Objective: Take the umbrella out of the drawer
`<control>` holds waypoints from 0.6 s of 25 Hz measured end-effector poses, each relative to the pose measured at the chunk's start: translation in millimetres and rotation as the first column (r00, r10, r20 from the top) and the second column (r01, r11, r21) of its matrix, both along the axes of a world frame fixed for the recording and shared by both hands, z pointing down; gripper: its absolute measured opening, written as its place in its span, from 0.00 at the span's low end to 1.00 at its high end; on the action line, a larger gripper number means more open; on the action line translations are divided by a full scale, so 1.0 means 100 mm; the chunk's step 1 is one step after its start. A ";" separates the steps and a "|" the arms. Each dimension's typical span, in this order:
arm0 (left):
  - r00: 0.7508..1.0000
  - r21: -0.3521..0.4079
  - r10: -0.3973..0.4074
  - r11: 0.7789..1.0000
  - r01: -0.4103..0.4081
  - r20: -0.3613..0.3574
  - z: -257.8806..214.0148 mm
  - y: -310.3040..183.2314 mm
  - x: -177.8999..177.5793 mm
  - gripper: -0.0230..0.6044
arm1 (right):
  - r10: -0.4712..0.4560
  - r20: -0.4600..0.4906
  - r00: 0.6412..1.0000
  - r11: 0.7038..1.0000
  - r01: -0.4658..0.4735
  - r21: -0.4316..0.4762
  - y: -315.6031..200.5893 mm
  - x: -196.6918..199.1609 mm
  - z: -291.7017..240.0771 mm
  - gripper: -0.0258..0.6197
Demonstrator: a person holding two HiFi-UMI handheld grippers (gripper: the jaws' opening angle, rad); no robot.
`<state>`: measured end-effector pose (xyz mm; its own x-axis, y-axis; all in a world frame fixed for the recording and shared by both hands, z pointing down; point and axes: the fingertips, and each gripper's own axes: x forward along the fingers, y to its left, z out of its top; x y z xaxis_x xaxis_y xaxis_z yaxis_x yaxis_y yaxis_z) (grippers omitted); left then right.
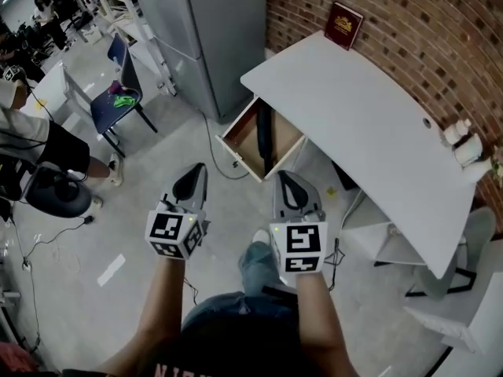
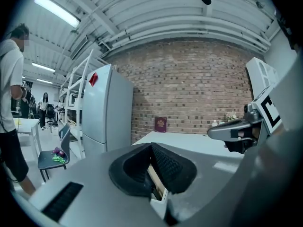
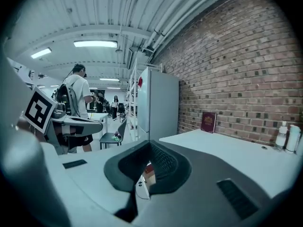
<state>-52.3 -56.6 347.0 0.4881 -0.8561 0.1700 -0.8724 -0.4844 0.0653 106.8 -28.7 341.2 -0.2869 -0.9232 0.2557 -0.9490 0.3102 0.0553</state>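
The umbrella [image 1: 265, 136] lies along the middle of the open drawer [image 1: 236, 142], which sticks out under the desk's [image 1: 354, 108] end. The left gripper [image 1: 189, 181] and right gripper [image 1: 288, 183] are near it, jaws pressed together, holding nothing. If they stay shut, they may only poke the umbrella or bump the drawer's side.

Grey left gripper [image 1: 193, 176], right gripper [image 1: 288, 179]; jeans [image 1: 258, 264]

umbrella [image 1: 265, 136]: in drawer [image 1: 244, 136] | drawer: under table's [image 1: 354, 108] left end | book [image 1: 343, 25]: on table, by wall [image 1: 409, 14] | fridge [image 1: 208, 30]: left of table
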 end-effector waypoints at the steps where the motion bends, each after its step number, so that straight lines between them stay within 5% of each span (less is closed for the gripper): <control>1: 1.000 -0.007 0.000 1.000 0.000 0.000 0.03 -0.16 0.03 0.03 | 0.005 0.005 1.000 1.000 -0.005 -0.008 -0.16 0.03 0.03 0.03; 13: 1.000 -0.095 -0.017 0.995 0.019 0.020 0.63 -1.51 0.23 0.03 | -0.053 0.047 0.997 0.987 0.059 -0.152 -1.50 0.18 0.67 0.03; 15: 0.999 -0.107 -0.022 0.994 0.025 0.027 0.76 -1.61 0.22 0.03 | -0.063 0.071 0.995 0.979 0.076 -0.190 -1.61 0.18 0.84 0.10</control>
